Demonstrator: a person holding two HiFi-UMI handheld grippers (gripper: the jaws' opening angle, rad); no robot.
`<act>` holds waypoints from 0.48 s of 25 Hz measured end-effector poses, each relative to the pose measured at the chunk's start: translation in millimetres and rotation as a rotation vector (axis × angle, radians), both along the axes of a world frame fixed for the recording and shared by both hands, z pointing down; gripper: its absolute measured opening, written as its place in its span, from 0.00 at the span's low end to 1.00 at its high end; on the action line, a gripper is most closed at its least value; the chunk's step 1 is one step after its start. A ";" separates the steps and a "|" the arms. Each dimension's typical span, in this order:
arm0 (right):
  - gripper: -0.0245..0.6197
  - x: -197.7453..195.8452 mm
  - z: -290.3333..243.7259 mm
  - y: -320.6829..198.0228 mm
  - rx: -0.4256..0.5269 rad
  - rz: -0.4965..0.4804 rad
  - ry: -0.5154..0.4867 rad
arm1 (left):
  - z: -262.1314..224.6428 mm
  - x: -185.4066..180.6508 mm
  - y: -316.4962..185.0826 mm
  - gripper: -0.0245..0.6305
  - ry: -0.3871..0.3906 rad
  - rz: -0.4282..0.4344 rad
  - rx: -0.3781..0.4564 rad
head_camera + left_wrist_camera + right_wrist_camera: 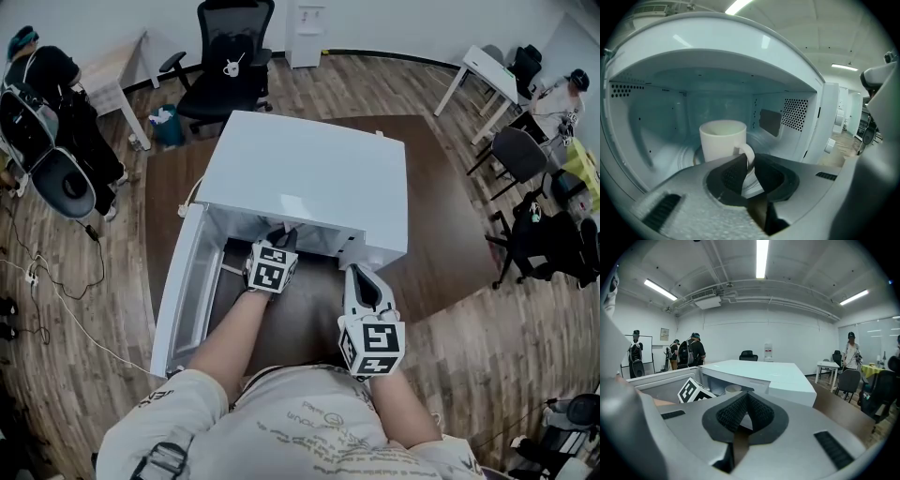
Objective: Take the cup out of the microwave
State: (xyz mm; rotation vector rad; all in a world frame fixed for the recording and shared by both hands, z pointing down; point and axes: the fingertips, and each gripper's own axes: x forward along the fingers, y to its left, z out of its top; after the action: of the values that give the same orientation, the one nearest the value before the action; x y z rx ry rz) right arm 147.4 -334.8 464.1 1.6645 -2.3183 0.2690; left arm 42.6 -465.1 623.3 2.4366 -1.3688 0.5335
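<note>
Cup [723, 140]: white, upright inside the microwave [309, 178], with its handle turned towards the opening.
Door [180, 298]: swung open at the microwave's left side.
Left gripper [749, 160]: reaches into the cavity, its jaws pinching the cup's handle between the pads.
Right gripper [747, 397]: outside the cavity, in front of the microwave's right part, jaws pressed together with nothing between them.
Table [441, 216]: brown; the microwave stands on it.
</note>
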 end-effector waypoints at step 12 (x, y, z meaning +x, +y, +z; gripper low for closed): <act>0.06 19.5 6.3 -3.7 -0.030 0.048 0.018 | 3.0 17.7 -11.2 0.12 0.021 0.001 -0.010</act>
State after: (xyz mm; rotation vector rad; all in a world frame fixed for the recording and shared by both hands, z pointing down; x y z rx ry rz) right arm 166.9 -338.5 470.4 1.7029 -2.2523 0.2951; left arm 60.3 -476.3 626.3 2.4285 -1.3531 0.5132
